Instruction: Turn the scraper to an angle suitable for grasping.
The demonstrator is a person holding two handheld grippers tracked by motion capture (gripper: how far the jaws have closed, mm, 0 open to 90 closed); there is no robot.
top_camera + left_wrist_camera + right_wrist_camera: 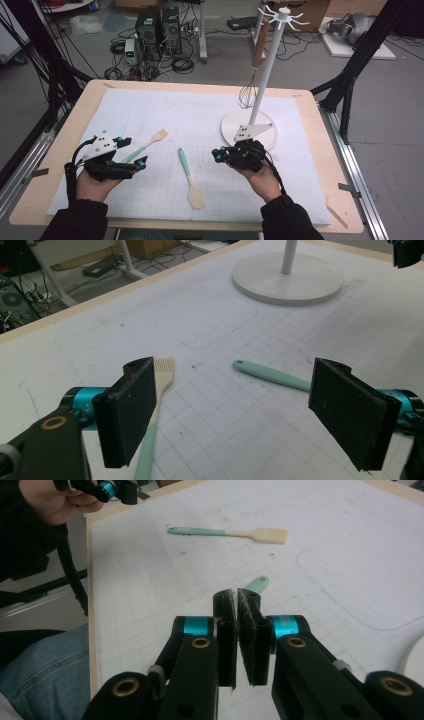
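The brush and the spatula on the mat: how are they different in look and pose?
The brush ends in pale bristles and lies slanted near the left gripper; the spatula ends in a flat, rounded blade and lies mid-mat, blade toward the person. The brush looks slimmer than the spatula. Both have mint-green handles and lie flat, ungrasped.
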